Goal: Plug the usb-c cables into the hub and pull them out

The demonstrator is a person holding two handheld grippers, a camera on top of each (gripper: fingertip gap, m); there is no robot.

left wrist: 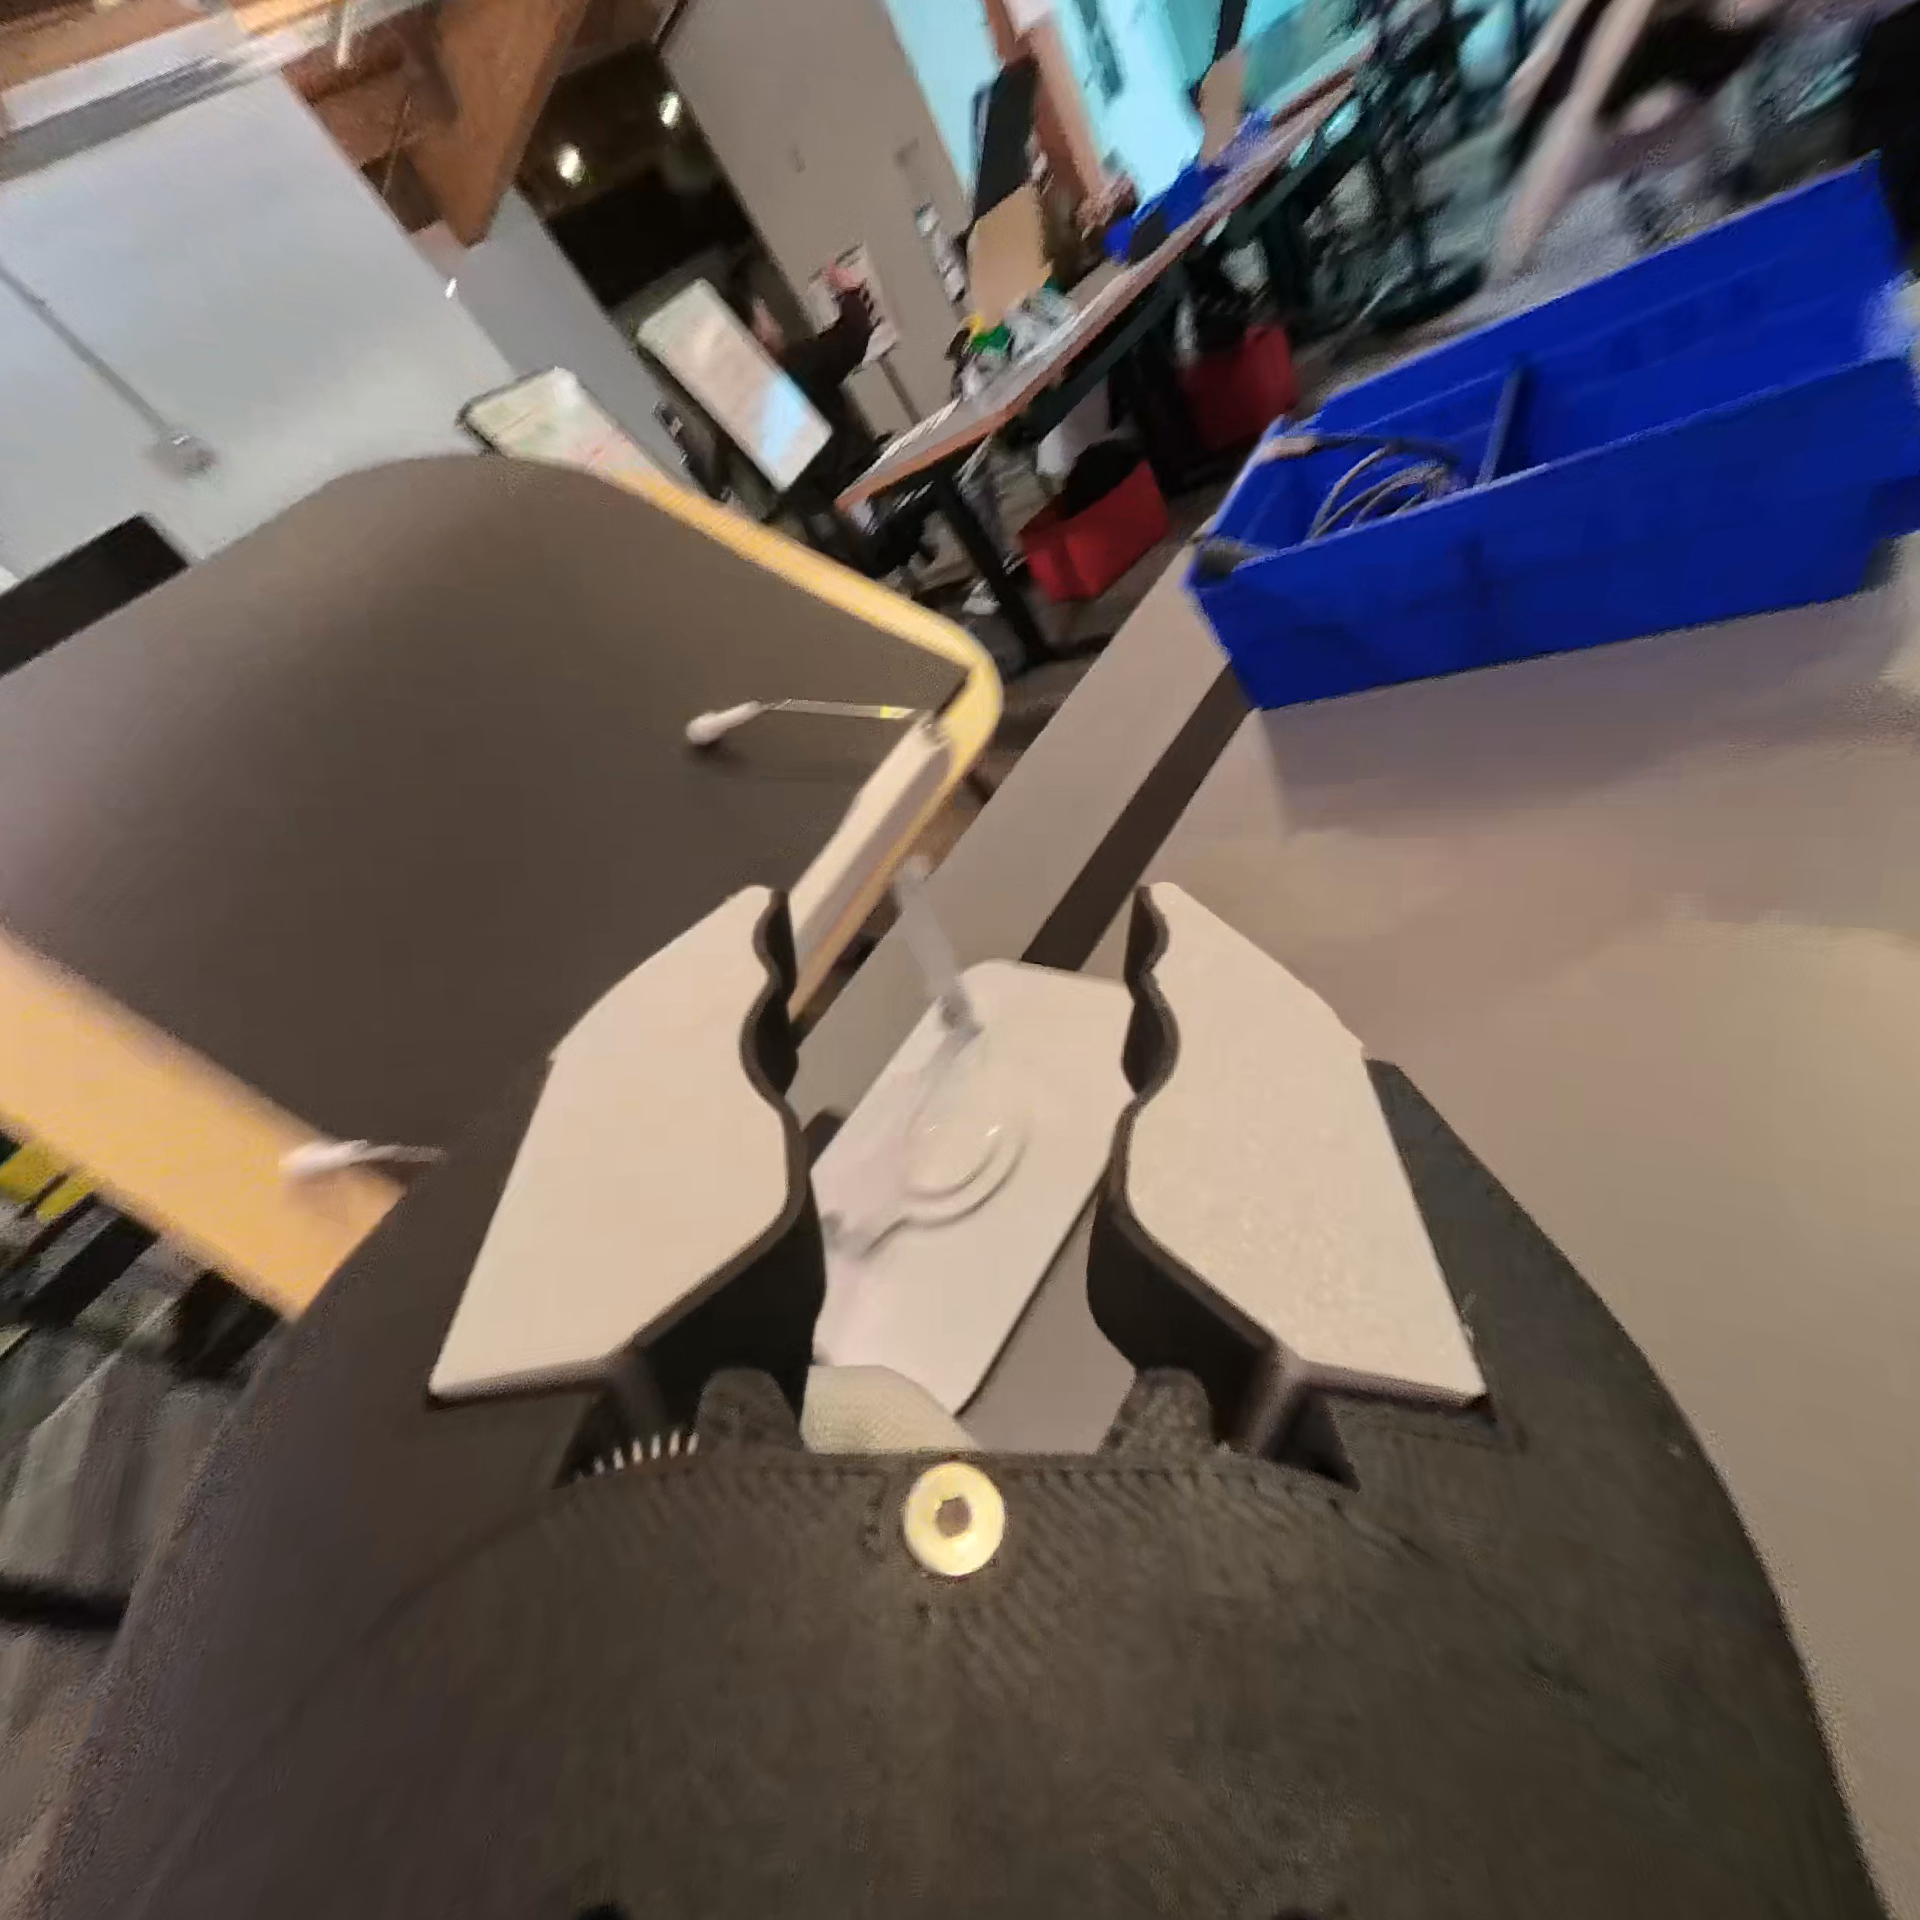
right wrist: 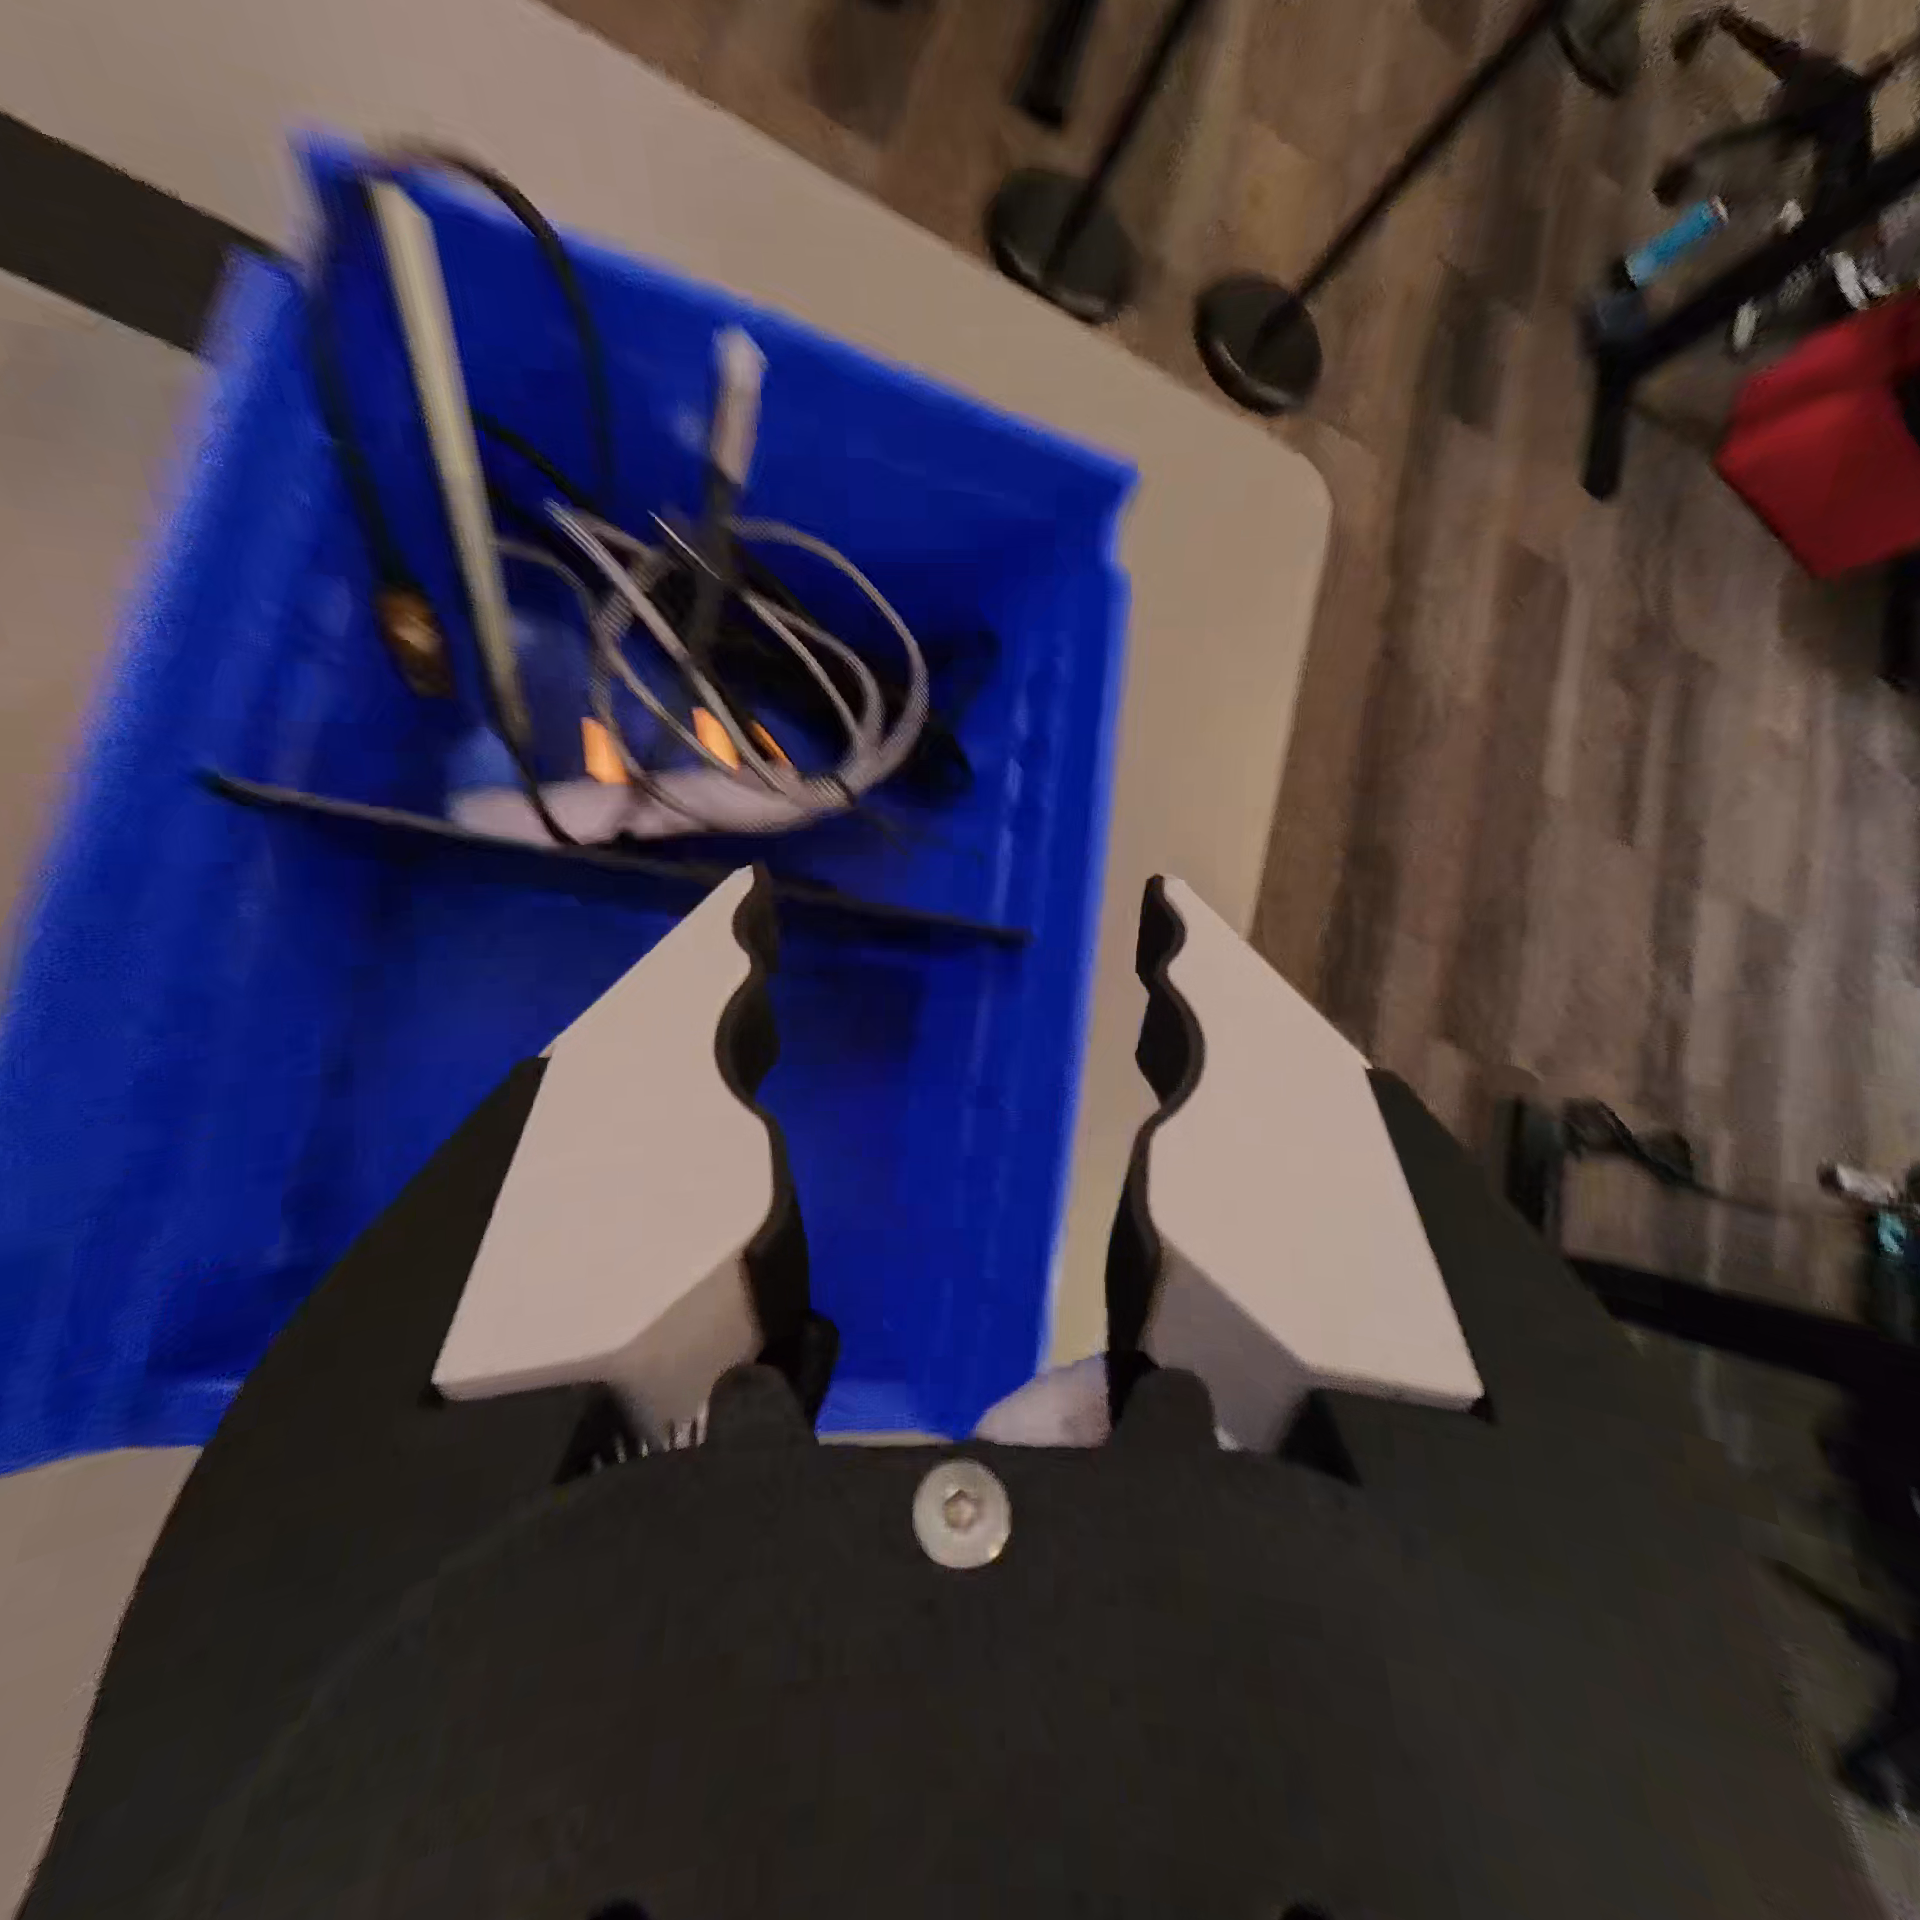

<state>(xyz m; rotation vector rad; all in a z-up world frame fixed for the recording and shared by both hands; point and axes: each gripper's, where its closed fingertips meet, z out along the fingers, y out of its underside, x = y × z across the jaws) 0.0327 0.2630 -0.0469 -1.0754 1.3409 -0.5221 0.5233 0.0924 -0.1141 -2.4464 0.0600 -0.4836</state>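
In the right wrist view my right gripper [right wrist: 951, 894] is open and empty, hovering above a blue bin [right wrist: 166, 935]. The bin's far compartment holds a coil of grey braided cables [right wrist: 769, 644], a thin black cable [right wrist: 566, 291], a long slim silver bar [right wrist: 436, 416] that may be the hub, and a silver plug [right wrist: 736, 395]. In the left wrist view my left gripper [left wrist: 961, 904] is open and empty above a white flat base [left wrist: 987, 1278] that carries a clear stand [left wrist: 935, 1122]. Two white plug ends [left wrist: 727, 720] lie on a dark panel.
A dark panel with a yellow rim [left wrist: 416, 748] fills the left of the left wrist view. The blue bin [left wrist: 1558, 520] stands on the grey table [left wrist: 1507, 987] at the right; a black divider [right wrist: 623, 857] splits it. Floor and stand bases [right wrist: 1257, 343] lie beyond the table edge. The left gripper's tips are roughly 55 cm from the right gripper's.
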